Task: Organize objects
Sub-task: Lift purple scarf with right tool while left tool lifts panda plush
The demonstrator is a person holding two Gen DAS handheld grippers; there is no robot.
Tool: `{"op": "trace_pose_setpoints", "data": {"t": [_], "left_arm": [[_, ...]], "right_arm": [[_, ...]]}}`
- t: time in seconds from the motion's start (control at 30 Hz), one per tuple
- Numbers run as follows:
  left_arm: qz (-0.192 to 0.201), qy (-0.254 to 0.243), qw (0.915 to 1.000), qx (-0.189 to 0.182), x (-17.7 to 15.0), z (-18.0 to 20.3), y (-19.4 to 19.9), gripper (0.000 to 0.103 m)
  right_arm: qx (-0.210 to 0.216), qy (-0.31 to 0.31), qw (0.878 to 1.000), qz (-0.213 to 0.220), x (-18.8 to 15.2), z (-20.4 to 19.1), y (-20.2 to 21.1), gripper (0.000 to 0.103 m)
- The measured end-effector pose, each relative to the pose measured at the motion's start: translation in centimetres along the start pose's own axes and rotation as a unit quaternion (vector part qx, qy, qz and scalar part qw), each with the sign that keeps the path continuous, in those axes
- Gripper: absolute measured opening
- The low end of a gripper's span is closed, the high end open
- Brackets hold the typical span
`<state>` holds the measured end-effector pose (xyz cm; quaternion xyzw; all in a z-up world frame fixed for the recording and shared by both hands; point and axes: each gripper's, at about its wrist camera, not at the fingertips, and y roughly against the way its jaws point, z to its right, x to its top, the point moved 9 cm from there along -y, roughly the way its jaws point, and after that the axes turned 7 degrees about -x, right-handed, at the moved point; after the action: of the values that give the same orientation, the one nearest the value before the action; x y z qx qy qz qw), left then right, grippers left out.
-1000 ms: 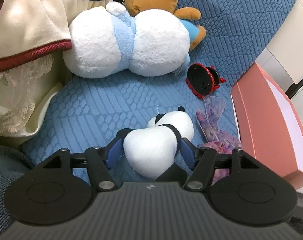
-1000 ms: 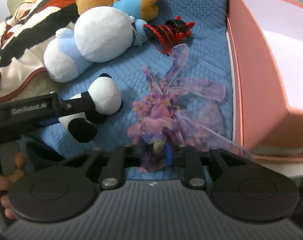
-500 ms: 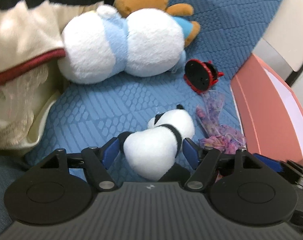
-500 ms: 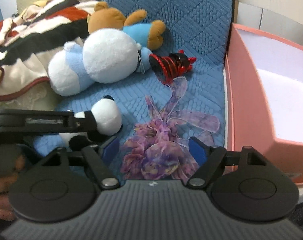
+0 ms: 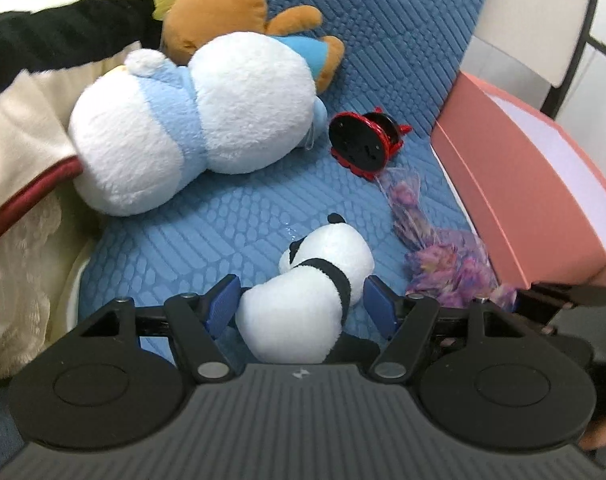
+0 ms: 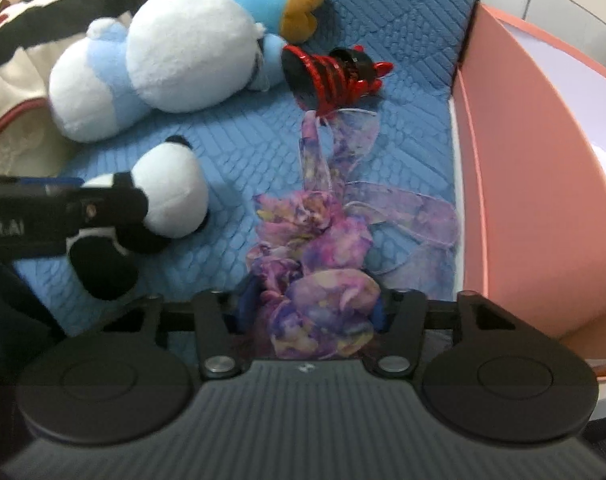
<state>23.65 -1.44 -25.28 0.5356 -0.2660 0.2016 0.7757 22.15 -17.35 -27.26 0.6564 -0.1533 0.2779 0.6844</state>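
Note:
A small panda plush [image 5: 311,288] lies on the blue quilted cushion [image 5: 183,248]; it also shows in the right wrist view [image 6: 167,196]. My left gripper [image 5: 301,304] is open, with its blue pads on either side of the panda's body. A purple ribbon scrunchie [image 6: 327,264] lies beside the pink box [image 6: 515,184]; it also shows in the left wrist view [image 5: 451,268]. My right gripper [image 6: 309,308] has closed in around the scrunchie's near end. A red and black hair claw [image 6: 331,72] lies beyond it.
A large white and light-blue plush [image 5: 191,120] and a brown bear plush [image 5: 223,12] lie at the back. A striped blanket [image 5: 43,40] is heaped on the left. The open pink box [image 5: 535,188] stands along the cushion's right edge.
My right gripper opened, then narrowed around the scrunchie again. My left gripper opened slightly around the panda and stayed near it.

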Motion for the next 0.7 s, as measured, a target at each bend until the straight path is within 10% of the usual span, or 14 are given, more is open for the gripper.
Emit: {"op": "trace_pose_setpoints", "data": {"t": [0.17,0.7], "left_arm": [[-0.012,-0.027,0.9995,0.013,-0.4,0.4,-0.5,0.073],[-0.012,-0.094,0.9905,0.099,-1.2,1.6,-1.9,0.067]], "right_arm": [[-0.006,-0.009,1.0,0.002,0.0,0.6,0.5,0.022],[0.015,-0.042,0.999,0.009,-0.5,0.9,2.2,0.022]]}}
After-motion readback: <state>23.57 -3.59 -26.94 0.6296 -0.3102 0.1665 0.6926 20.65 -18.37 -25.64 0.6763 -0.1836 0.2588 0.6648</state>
